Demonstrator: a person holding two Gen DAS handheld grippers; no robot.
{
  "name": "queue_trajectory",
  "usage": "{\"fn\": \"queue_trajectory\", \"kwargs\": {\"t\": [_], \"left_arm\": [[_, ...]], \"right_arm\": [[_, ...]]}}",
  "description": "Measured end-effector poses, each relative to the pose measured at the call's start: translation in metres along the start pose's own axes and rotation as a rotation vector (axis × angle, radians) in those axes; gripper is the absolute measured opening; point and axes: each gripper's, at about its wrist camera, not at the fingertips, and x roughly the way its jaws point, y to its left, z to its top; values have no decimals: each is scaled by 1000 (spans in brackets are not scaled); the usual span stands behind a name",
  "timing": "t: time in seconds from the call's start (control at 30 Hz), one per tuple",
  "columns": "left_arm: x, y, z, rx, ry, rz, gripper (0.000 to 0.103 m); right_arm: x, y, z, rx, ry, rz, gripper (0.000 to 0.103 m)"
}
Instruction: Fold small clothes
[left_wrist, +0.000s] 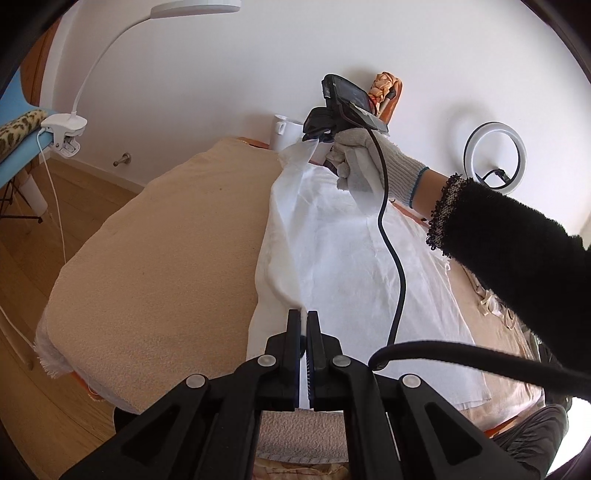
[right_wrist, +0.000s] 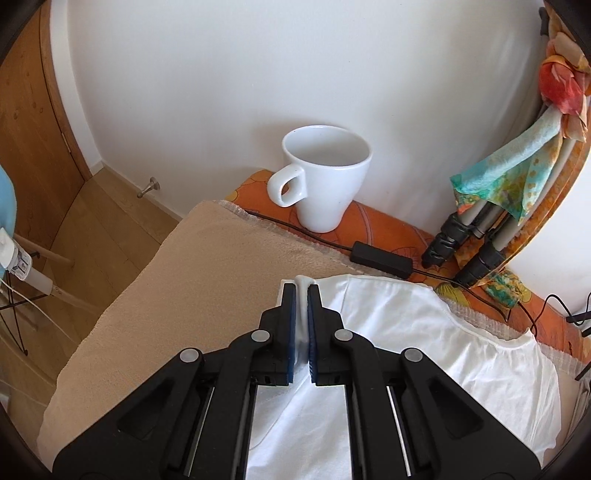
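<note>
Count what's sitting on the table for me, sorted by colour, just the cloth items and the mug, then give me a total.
White: 2, the white garment and the mug
Beige: 1, the towel spread under the garment
Orange: 1, the patterned cover under the towel
Total: 4

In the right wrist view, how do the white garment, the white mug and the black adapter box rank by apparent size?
1. white garment
2. white mug
3. black adapter box
The garment lies nearer the camera, which enlarges it.
</note>
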Motion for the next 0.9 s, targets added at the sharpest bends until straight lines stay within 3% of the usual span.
{"fn": "queue_trajectory", "kwargs": {"t": [0.23, 0.4, 0.53, 0.73, 0.8, 0.87, 0.9], "left_arm": [[14, -42, -7, 128, 51, -69, 0], [25, -71, -19, 202, 97, -98, 0], [32, -85, -24, 251, 120, -92, 0], [36, -88, -29, 266, 167, -118, 0], [36, -89, -30, 275, 186, -136, 4], [35, -94, -33, 292, 190, -142, 17], [32, -95, -34, 303, 188, -141, 19]], "right_arm": [[-20, -75, -35, 156, -24, -30, 6], [-20, -120, -64, 198, -3, -74, 6], [-15, -138, -74, 225, 10, -76, 6], [-9, -133, -78, 191, 27, -96, 6], [-6, -132, -79, 188, 48, -118, 6], [-4, -135, -79, 195, 68, -133, 8], [-5, -137, -80, 198, 65, -143, 18]]}}
